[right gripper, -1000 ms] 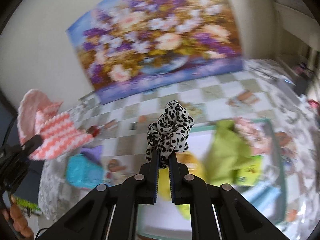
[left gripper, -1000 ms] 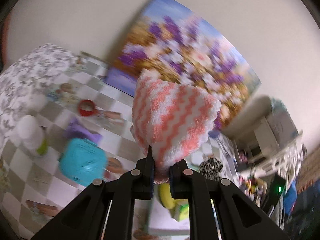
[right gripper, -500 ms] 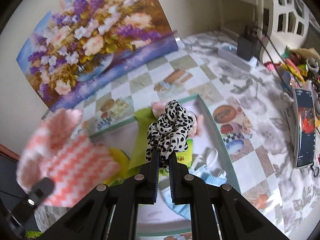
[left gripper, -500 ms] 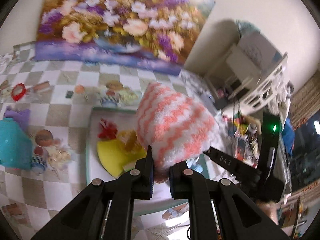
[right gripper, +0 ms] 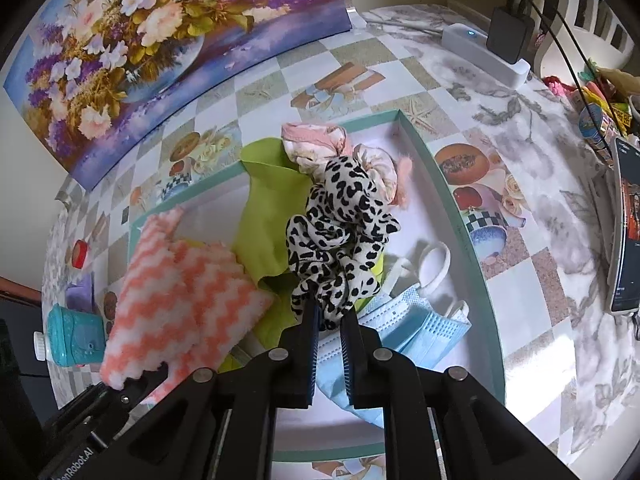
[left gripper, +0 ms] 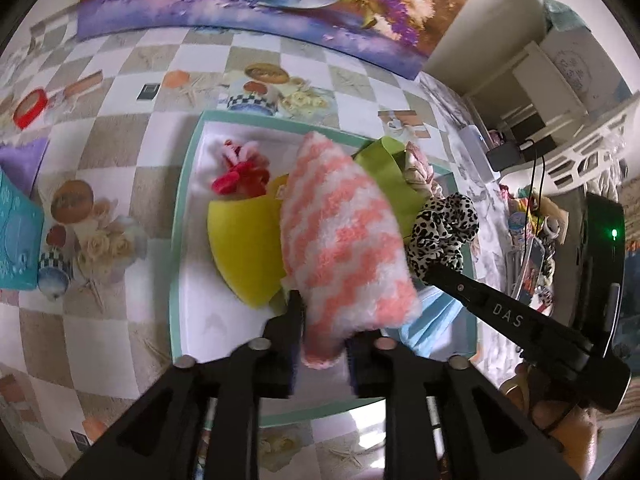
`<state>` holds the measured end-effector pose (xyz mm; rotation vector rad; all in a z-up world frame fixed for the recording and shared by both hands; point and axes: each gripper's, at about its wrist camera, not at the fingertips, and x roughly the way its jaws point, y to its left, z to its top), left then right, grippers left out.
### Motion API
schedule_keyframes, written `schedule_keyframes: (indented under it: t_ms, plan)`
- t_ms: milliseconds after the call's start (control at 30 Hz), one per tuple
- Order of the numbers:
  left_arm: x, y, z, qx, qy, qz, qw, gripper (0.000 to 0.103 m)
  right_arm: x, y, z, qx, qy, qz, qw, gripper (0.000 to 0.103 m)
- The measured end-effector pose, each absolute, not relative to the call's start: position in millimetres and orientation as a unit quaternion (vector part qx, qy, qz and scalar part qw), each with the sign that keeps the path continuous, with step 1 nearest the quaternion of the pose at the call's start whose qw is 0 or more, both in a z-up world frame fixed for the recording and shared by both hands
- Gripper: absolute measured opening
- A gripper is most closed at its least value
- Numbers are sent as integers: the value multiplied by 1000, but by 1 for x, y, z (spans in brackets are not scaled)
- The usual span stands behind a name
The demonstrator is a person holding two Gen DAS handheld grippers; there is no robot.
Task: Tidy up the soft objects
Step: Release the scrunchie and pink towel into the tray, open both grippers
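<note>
My left gripper (left gripper: 322, 320) is shut on a pink-and-white zigzag fluffy cloth (left gripper: 344, 240) and holds it above a teal-rimmed white tray (left gripper: 180, 216). The cloth also shows in the right wrist view (right gripper: 180, 304). My right gripper (right gripper: 330, 312) is shut on a black-and-white spotted scrunchie (right gripper: 340, 240), also over the tray (right gripper: 460, 216); the scrunchie shows in the left wrist view (left gripper: 444, 232). In the tray lie a lime-green cloth (right gripper: 268, 216), a yellow cloth (left gripper: 244, 248), a red-and-pink fluffy item (left gripper: 240, 172), a pink floral fabric (right gripper: 316, 144) and a blue face mask (right gripper: 420, 328).
A flower painting (right gripper: 152, 40) leans on the wall behind the checked tablecloth. A teal box (right gripper: 76, 336) and red tape roll (left gripper: 30, 108) lie left of the tray. A white power strip with charger (right gripper: 492, 52) and a phone (right gripper: 628, 224) lie to the right.
Both grippers have come down over the tray, each with its item still held. The zigzag cloth and the scrunchie now hang close together above the tray's contents.
</note>
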<state>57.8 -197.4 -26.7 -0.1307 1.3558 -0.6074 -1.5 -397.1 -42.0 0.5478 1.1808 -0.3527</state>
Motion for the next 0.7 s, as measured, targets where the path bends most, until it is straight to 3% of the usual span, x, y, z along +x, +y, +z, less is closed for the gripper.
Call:
schedule_keyframes:
  t_ms: [67, 133, 167, 267, 367, 433, 533, 700]
  plan:
    - [58, -194, -23, -70, 619, -276, 732, 42, -2, -396, -35, 249, 541, -166, 786, 18]
    - [58, -191, -16, -73, 615, -278, 734, 44, 0, -396, -29, 243, 534, -167, 792, 41]
    - [58, -190, -12, -74, 613, -278, 736, 48, 0, -395, -24, 240, 528, -168, 797, 45]
    - [60, -182, -3, -87, 609, -275, 739, 60, 1, -393, -17, 234, 520, -168, 804, 48]
    - [64, -170, 3, -99, 607, -264, 743, 66, 1, -392, -14, 228, 518, -170, 806, 50]
    - [71, -159, 7, -108, 600, -252, 752, 71, 3, -389, -14, 224, 521, -170, 806, 61]
    - [82, -138, 11, -103, 583, -210, 778, 87, 7, -383, -12, 211, 521, -167, 810, 69]
    - [101, -94, 9, -94, 563, -129, 811, 89, 12, -365, -4, 177, 514, -155, 825, 87]
